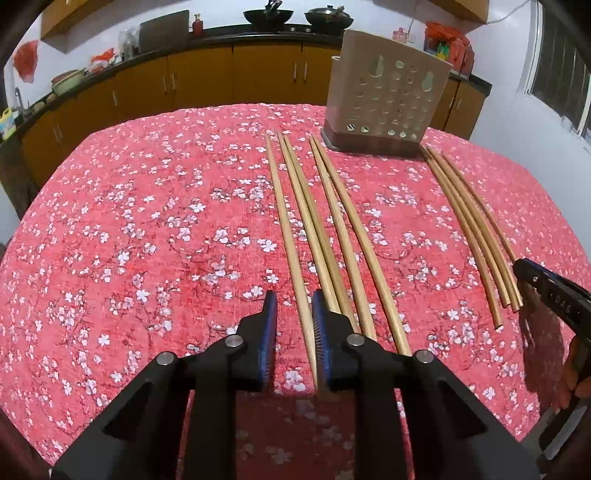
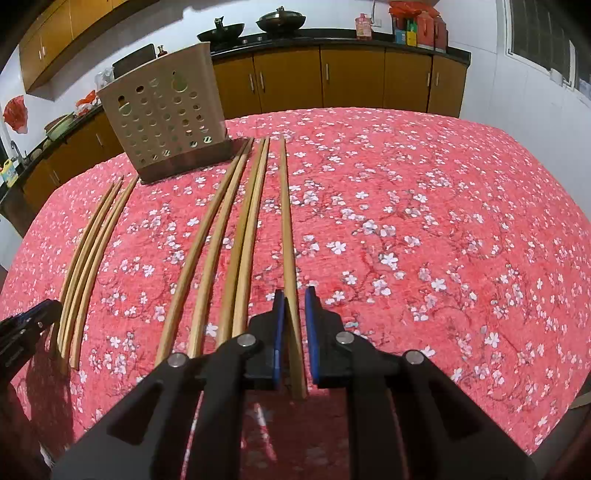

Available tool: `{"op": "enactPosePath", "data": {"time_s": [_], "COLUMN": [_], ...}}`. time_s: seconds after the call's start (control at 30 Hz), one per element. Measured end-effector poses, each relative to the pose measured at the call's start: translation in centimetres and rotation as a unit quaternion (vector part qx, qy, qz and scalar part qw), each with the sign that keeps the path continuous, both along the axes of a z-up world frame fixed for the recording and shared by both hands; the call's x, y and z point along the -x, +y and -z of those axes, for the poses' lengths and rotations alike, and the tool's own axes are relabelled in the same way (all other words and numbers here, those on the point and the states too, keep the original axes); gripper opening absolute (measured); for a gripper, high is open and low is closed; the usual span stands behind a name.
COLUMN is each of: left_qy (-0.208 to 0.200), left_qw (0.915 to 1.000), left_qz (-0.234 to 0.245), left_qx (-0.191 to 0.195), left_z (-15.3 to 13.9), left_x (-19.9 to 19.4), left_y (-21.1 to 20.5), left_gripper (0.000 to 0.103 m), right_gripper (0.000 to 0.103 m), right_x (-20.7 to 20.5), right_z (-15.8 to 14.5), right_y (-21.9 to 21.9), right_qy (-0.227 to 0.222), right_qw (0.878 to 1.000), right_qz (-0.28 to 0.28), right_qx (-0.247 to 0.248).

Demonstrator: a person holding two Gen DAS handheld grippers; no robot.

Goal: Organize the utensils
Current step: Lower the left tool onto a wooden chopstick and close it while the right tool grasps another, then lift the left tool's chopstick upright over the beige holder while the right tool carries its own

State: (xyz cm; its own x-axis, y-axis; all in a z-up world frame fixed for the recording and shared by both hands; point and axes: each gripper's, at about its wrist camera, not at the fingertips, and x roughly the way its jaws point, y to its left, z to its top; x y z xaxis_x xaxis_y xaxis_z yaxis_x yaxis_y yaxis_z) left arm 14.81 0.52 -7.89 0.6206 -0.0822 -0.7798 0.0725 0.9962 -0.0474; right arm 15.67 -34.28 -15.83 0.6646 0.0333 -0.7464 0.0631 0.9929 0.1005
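Several wooden chopsticks lie lengthwise on the red floral tablecloth (image 1: 147, 221). In the left wrist view my left gripper (image 1: 294, 308) is open, its blue pads astride the leftmost chopstick (image 1: 286, 229) of the middle group. In the right wrist view my right gripper (image 2: 294, 306) is open, its pads astride the rightmost chopstick (image 2: 287, 229); the stick rests on the cloth. A beige perforated utensil holder (image 1: 388, 96) stands upright at the far end of the sticks; it also shows in the right wrist view (image 2: 162, 114). The other gripper shows at each view's edge (image 1: 546, 295) (image 2: 26, 328).
A bundle of thinner chopsticks (image 1: 472, 236) lies apart near the table's side, also in the right wrist view (image 2: 88, 258). Yellow kitchen cabinets (image 1: 221, 77) with woks (image 1: 267, 16) on the counter line the back wall. The table edge curves around the cloth.
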Motion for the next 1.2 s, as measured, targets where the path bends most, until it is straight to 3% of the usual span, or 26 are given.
{"op": "enactPosePath", "data": {"time_s": [0.13, 0.4, 0.53, 1.1, 1.2], "left_qy": [0.005, 0.008, 0.002, -0.003, -0.002], "left_qw": [1.0000, 0.9987, 0.9985, 0.9989, 0.9987], "left_qz": [-0.004, -0.039, -0.048, -0.045, -0.049], "left_qx": [-0.006, -0.032, -0.025, -0.015, -0.012], "left_z": [0.0, 0.0, 0.0, -0.1, -0.5], "left_x": [-1.1, -4.8, -5.7, -3.7, -3.5], "left_y": [0.3, 3.8, 5.4, 5.5, 5.5], "left_gripper": [0.008, 0.008, 0.008, 0.008, 0.008], "right_gripper": [0.008, 0.008, 0.008, 0.008, 0.008], "right_x": [-0.6, -3.0, -3.7, -2.8, -2.1], "right_z": [-0.1, -0.2, -0.1, -0.3, -1.8], "right_y": [0.0, -1.8, -3.0, -2.8, -3.0], "right_qy": [0.006, 0.002, -0.005, -0.001, -0.025], "right_qw": [1.000, 1.000, 0.999, 1.000, 0.999], "right_qz": [-0.007, 0.016, 0.032, 0.025, 0.022], "right_qx": [-0.003, -0.003, -0.013, -0.017, -0.022]}}
